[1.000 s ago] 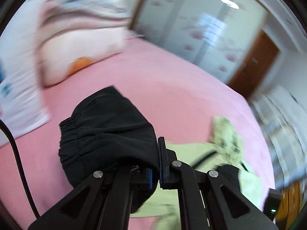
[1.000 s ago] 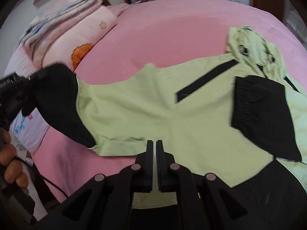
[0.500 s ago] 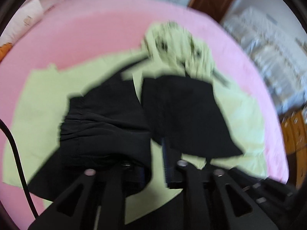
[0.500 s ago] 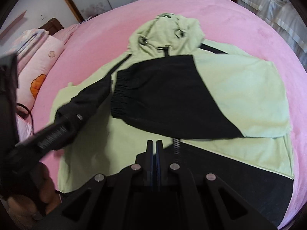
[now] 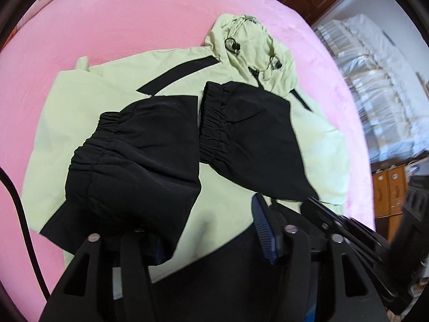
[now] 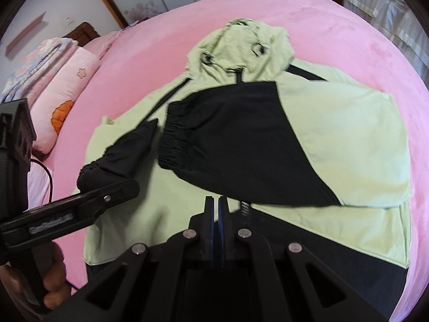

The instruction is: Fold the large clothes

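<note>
Your left claw is spread wide, a black sleeve draped over its left finger. Your right claw is pressed together on nothing, just above the jacket's hem. The jacket lies flat on the pink bed, its other sleeve folded across the chest.

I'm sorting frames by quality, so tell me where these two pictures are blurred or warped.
Left wrist view: the jacket is sharp at centre, while the right gripper at the lower right edge is motion-smeared; fisheye bends the pink bed into a dome. Right wrist view: slightly soft overall, with the left gripper and sleeve cuff a little blurred.
</note>
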Demonstrator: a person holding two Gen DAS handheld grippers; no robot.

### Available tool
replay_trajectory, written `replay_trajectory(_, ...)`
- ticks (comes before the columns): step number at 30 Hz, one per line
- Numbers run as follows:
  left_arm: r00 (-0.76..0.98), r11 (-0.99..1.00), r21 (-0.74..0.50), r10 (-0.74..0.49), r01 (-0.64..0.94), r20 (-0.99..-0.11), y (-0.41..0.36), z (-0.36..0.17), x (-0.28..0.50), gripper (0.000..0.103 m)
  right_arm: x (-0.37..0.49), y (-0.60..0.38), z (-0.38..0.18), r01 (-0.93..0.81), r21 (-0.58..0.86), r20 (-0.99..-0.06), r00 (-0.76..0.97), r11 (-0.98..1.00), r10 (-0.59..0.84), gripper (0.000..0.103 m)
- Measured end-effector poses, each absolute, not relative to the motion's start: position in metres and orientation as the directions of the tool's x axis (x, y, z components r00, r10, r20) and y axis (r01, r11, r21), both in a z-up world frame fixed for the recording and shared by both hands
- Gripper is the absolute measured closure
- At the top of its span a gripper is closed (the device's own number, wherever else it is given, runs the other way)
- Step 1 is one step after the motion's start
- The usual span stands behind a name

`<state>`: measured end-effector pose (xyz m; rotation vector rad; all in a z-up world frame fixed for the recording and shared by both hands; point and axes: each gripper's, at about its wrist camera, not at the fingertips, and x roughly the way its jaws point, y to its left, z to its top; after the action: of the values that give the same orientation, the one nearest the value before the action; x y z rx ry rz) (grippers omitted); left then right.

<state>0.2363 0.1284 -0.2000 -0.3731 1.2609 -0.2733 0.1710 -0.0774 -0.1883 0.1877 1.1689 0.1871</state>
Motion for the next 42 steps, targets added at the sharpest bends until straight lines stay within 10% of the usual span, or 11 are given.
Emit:
replay_trajectory(13,0.354,0.934,-0.331,-0.357,0.132,-0.864,0.121,-0.222,0.176,0.045,0.189,-0.038,-0.167,-0.237,0.246,-0.874,0.365,0.940,0.321,0.082)
replay_trajectory(21,0.451,0.928,-0.363,-0.363,0.091,-0.815,0.137,-0.234,0.152,0.042,0.229,0.034,-0.177,-0.467,0.445,-0.842,0.073,0.765,0.534,0.075)
replay_trajectory(31,0.445,0.919,-0.374,-0.389,0.124,-0.807,0.166,-0.212,0.130,0.042,0.254,0.101,-0.207,-0.446,0.524,-0.840,-0.133,0.726,0.525,0.065)
replay_trajectory(35,0.418,0.916,-0.379,-0.397,0.131,-0.817,0.179,-0.217,0.120,0.042,0.243,0.122,-0.218,-0.471,0.548,-0.832,-0.222,0.691,0.509,0.043)
replay_trajectory(42,0.408,0.918,-0.384,-0.389,0.098,-0.826,0.200,-0.229,0.121,0.042,0.233,0.155,-0.261,-0.521,0.502,-0.864,-0.326,0.690,0.383,0.042)
